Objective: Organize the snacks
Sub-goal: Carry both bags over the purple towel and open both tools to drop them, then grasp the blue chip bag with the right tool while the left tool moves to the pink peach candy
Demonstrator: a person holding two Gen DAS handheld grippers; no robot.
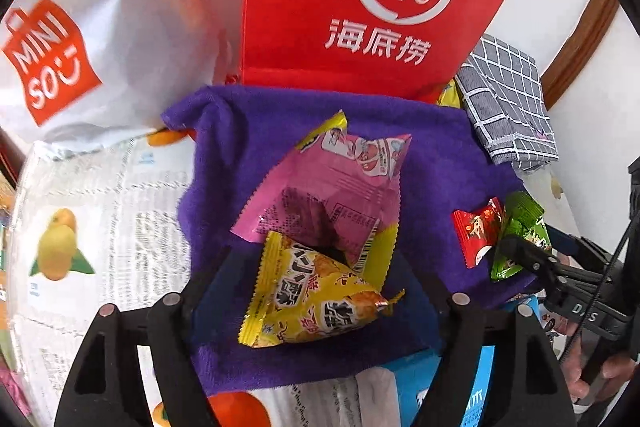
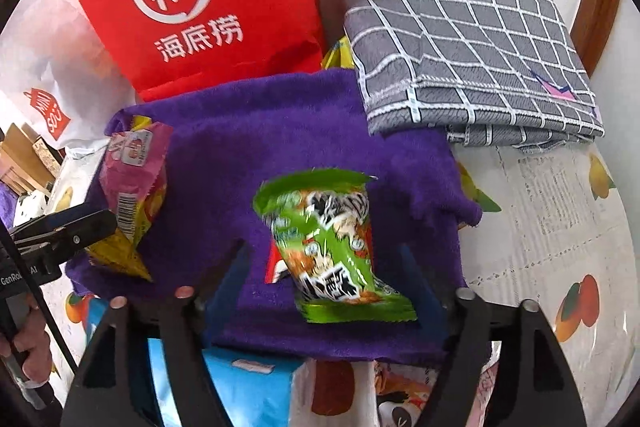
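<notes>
Left wrist view: the left gripper (image 1: 316, 267) stands wide, its fingers clear of the yellow snack packet (image 1: 312, 299) lying between them on the purple towel (image 1: 432, 155); a pink packet (image 1: 332, 187) lies just behind, touching it.

Right wrist view: the right gripper (image 2: 326, 259) is spread wide; the green snack packet (image 2: 332, 247) lies between its fingers, untouched, overlapping a red packet (image 2: 276, 267); a grey checked cloth (image 2: 460, 47) sits behind the towel.
</notes>
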